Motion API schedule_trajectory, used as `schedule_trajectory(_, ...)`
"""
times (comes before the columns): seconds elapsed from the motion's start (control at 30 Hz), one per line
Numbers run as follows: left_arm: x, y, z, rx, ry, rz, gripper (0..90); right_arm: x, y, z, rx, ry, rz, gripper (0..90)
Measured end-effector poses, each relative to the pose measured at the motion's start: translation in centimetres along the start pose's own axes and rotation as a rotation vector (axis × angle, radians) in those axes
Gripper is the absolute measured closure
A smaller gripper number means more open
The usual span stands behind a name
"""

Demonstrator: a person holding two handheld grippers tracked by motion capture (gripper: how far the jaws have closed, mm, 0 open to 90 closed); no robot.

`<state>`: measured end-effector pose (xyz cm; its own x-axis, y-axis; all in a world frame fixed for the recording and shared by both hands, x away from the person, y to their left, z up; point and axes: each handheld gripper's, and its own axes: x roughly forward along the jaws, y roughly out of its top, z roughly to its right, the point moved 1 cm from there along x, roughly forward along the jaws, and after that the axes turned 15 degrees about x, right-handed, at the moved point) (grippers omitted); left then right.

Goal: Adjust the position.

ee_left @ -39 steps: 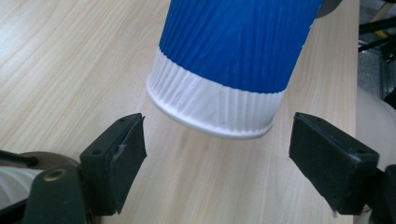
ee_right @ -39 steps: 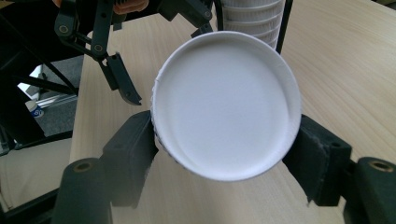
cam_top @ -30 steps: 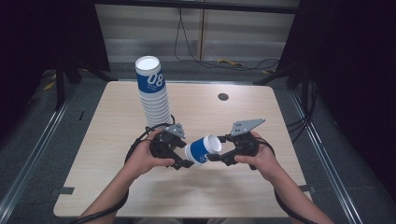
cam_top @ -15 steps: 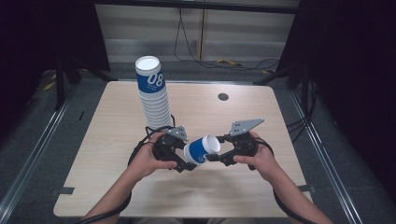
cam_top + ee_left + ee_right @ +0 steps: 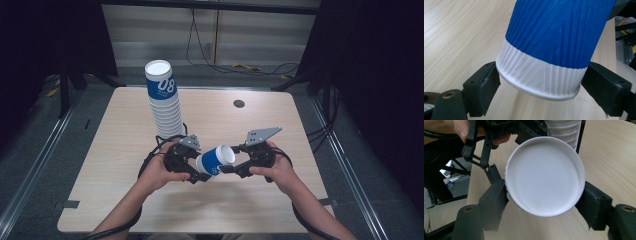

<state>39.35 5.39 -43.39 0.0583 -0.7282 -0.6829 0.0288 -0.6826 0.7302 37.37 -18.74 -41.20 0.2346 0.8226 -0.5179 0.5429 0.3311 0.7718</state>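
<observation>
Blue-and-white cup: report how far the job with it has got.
Done: one cup is apart from the stack of cups and held above the table.
In hand: the right gripper is shut on it. The left gripper jaws have just been opening, with the cup's white end between them, so this is likely a handover.
Left: placing this cup; the stack stands tall.

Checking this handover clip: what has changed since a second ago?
The left gripper has just been opening its fingers around the blue-and-white cup's base, loosening its hold. The right gripper stays clamped on the cup's rim end. Hands, the cup stack and the table look unmoved.
</observation>
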Motion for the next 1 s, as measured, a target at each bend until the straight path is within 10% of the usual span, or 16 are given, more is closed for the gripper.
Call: schedule_trajectory(1.0, 0.7, 0.18, 0.09, 0.007, 0.003, -0.019, 14.8, 0.23, 0.67, -0.34, -0.029, 0.003, -0.002, 28.6)
